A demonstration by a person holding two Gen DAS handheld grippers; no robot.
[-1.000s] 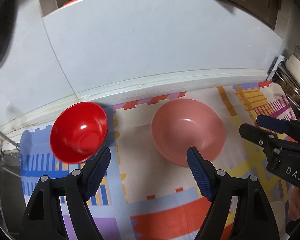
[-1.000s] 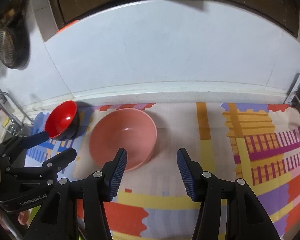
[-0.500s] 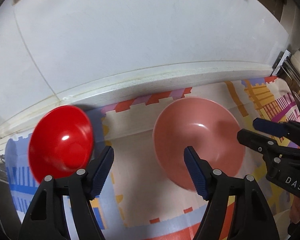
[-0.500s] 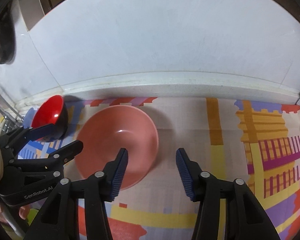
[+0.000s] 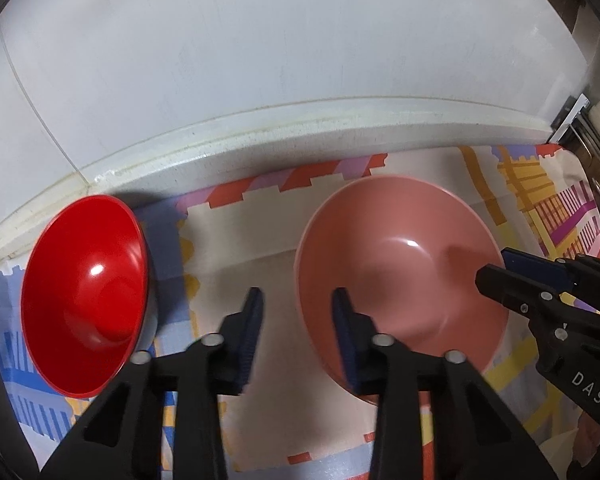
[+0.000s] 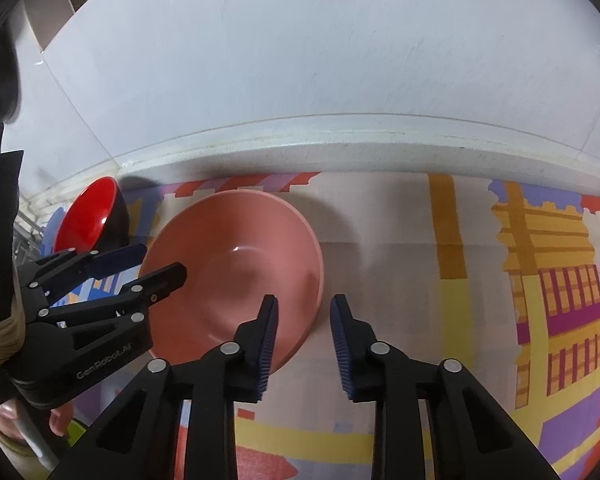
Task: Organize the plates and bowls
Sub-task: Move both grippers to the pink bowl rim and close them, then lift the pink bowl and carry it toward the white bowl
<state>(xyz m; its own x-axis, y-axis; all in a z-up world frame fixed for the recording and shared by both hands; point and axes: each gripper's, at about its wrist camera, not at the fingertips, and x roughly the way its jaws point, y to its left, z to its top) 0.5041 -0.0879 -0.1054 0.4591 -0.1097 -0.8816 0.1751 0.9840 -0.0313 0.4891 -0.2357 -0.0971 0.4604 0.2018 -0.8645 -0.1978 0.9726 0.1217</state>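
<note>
A wide pink bowl (image 5: 400, 256) sits on a colourful patterned mat (image 5: 236, 240), with a smaller red bowl (image 5: 84, 280) to its left near the wall. My left gripper (image 5: 296, 316) straddles the pink bowl's left rim, jaws partly closed with a gap still showing, one finger inside and one outside. My right gripper (image 6: 304, 320) straddles the bowl's right rim (image 6: 316, 280) the same way, jaws narrowed but apart. The pink bowl (image 6: 236, 268) and the red bowl (image 6: 86, 216) also show in the right wrist view.
A white tiled wall and raised white ledge (image 5: 300, 128) run just behind the bowls. Metal pots (image 5: 596, 136) stand at the far right. A metal rack edge (image 6: 24, 224) lies at the far left beside the red bowl.
Both grippers moved forward and down toward the pink bowl. Both sets of jaws narrowed around opposite sides of its rim.
</note>
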